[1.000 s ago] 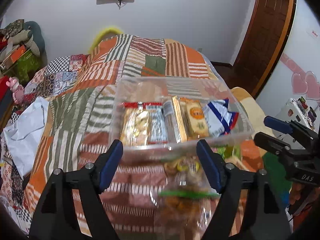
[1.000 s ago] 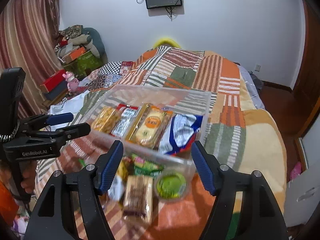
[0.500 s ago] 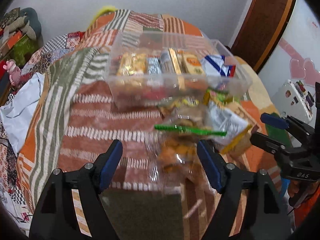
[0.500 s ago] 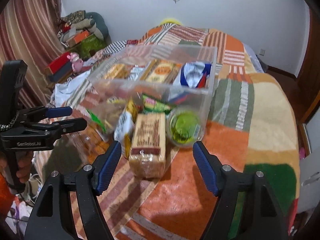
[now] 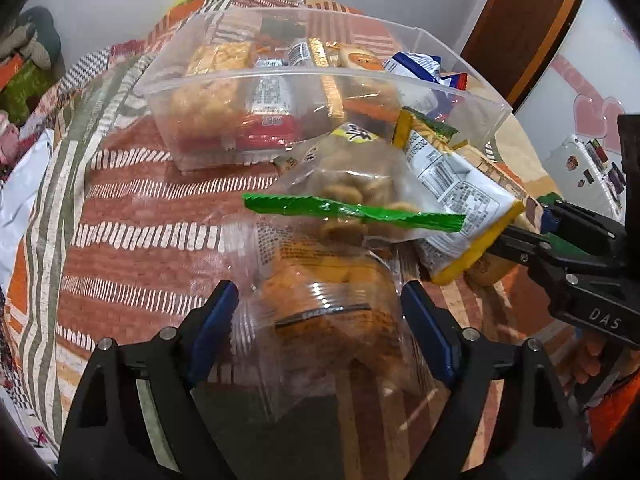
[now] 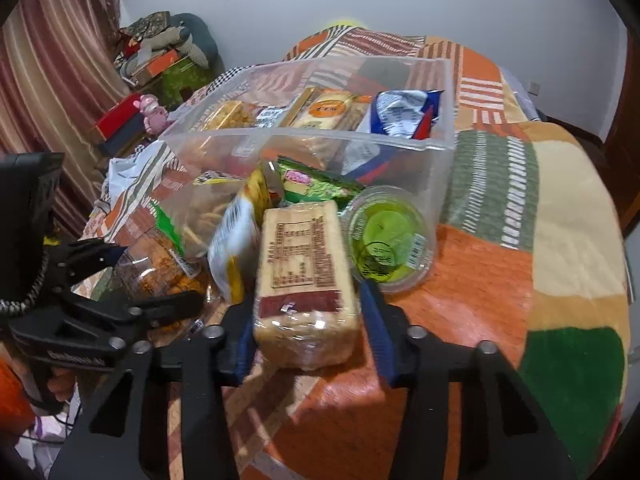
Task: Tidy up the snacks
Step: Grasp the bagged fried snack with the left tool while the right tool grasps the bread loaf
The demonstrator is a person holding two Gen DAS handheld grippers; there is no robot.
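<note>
Both claws have come down from above the clear bin to the loose snacks on the bed in front of it. Right claw [image 6: 306, 330] is closing on the tan cracker pack [image 6: 306, 272], pads at its sides, where a second ago it hung spread. Left claw [image 5: 320, 336] is opening around the clear bag of orange snacks [image 5: 336, 304], not yet gripping. So two pickups for the clear bin [image 5: 280, 76] look begun. Only the right view shows the green jelly cup [image 6: 386, 240]; only the left shows the green-sealed bag [image 5: 356, 184] plainly.
</note>
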